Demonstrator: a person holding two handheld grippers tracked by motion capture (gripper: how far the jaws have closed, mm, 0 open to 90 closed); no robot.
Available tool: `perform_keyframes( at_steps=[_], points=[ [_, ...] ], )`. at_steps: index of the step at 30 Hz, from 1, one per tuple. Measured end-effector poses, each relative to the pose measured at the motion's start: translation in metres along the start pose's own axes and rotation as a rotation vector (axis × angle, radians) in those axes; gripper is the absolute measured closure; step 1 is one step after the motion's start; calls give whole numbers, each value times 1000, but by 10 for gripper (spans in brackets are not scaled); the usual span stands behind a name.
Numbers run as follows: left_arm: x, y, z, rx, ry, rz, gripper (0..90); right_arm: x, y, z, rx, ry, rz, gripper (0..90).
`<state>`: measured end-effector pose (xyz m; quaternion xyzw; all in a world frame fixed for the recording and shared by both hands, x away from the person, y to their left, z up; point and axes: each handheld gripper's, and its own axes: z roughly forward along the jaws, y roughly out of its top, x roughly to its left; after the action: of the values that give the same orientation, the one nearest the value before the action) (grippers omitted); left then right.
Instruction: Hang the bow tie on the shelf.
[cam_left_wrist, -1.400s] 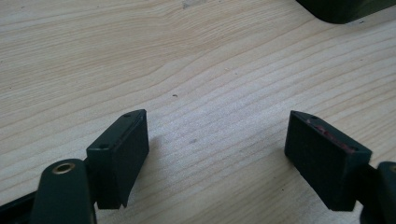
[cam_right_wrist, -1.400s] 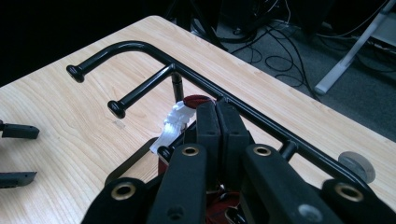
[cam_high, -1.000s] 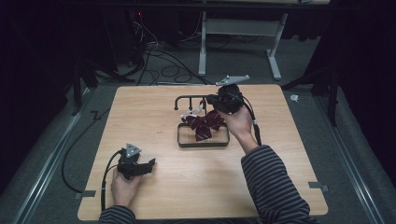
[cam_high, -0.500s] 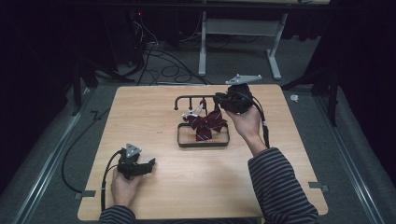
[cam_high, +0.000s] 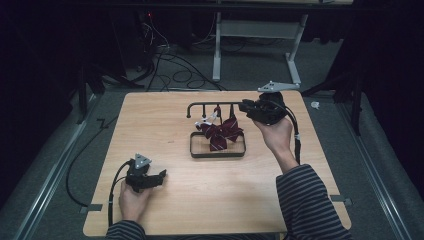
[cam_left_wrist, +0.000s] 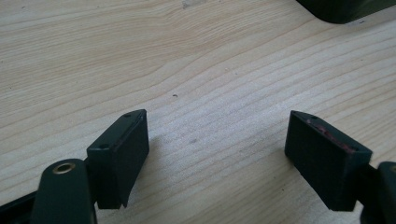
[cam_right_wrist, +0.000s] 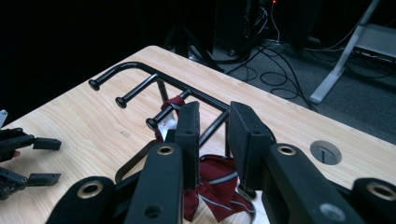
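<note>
Wooden table (cam_high: 165, 127), striped tie (cam_high: 221, 133) on rack (cam_high: 212, 106)

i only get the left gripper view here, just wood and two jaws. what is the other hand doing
Observer: The right gripper is raised beside a black hook rack, its jaws having just been opening with nothing between them.
Operator: anything on the rack
Observer: A dark red striped bow tie hangs from one peg, drooping over the rack's base tray.
Operator: where is my left gripper on the table
Observer: The left gripper rests low at the near left of the wooden table, jaws open.
</note>
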<state>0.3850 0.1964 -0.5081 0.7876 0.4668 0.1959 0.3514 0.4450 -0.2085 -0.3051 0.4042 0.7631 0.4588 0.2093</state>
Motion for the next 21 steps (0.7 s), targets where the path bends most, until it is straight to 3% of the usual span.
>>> perform_keyframes(
  at_steps=[13, 21],
  points=[
    [0, 0, 0, -2, 0, 0, 223, -15, -18, -23, -22, -12, 57, 737],
    [0, 0, 0, -2, 0, -1, 223, -19, -25, -33, -33, -15, 67, 730]
  ],
)
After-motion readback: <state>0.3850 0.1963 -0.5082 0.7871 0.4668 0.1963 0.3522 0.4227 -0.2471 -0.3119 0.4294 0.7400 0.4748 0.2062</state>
